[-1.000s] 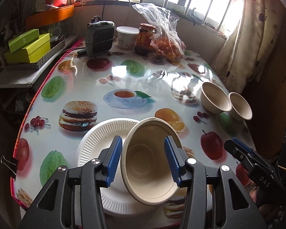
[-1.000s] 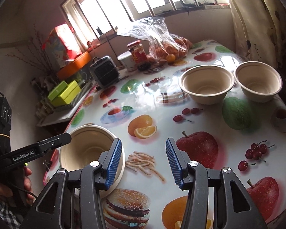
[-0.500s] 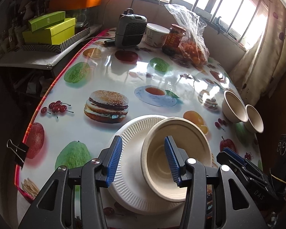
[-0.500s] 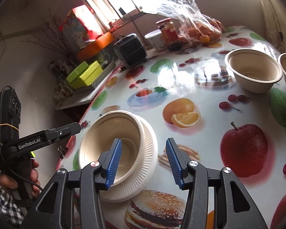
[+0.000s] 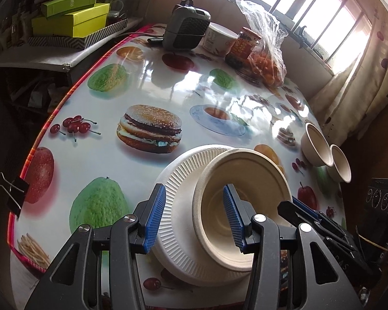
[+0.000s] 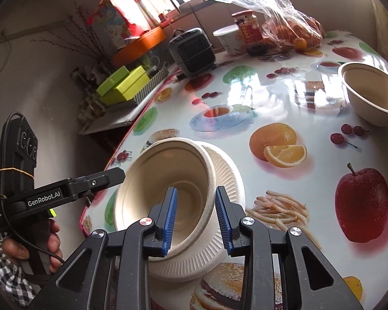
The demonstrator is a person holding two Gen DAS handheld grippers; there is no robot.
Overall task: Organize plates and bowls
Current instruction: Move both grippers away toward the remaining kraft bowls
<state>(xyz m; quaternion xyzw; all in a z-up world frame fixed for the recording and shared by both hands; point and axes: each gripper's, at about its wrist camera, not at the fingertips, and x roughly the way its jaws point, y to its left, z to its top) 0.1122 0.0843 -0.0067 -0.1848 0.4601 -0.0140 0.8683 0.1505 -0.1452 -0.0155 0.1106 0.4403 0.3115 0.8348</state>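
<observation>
A beige paper bowl [image 5: 243, 196] rests on a white ribbed paper plate [image 5: 178, 206] near the table's front edge. My left gripper [image 5: 194, 217] is open; its fingers straddle the bowl's left rim and the plate without clamping. My right gripper [image 6: 195, 219] has its fingers either side of the bowl's near right rim [image 6: 209, 193], narrowed around it. The bowl [image 6: 168, 180] and plate [image 6: 227, 180] also show in the right wrist view. Two more beige bowls [image 5: 316, 146] [image 5: 340, 164] stand at the table's right; one [image 6: 370, 95] shows in the right wrist view.
The table [image 5: 168, 82] has a glossy fruit-and-burger cloth. At the back stand a small heater [image 5: 186, 28], a white tub [image 5: 218, 40], a red jar [image 5: 243, 47] and a bag of oranges [image 5: 267, 59]. Green boxes [image 5: 69, 20] sit on a side shelf.
The left gripper set the bowl down on the plate and let go, then shifted left. The right gripper moved in to the bowl and narrowed its fingers around the rim.
</observation>
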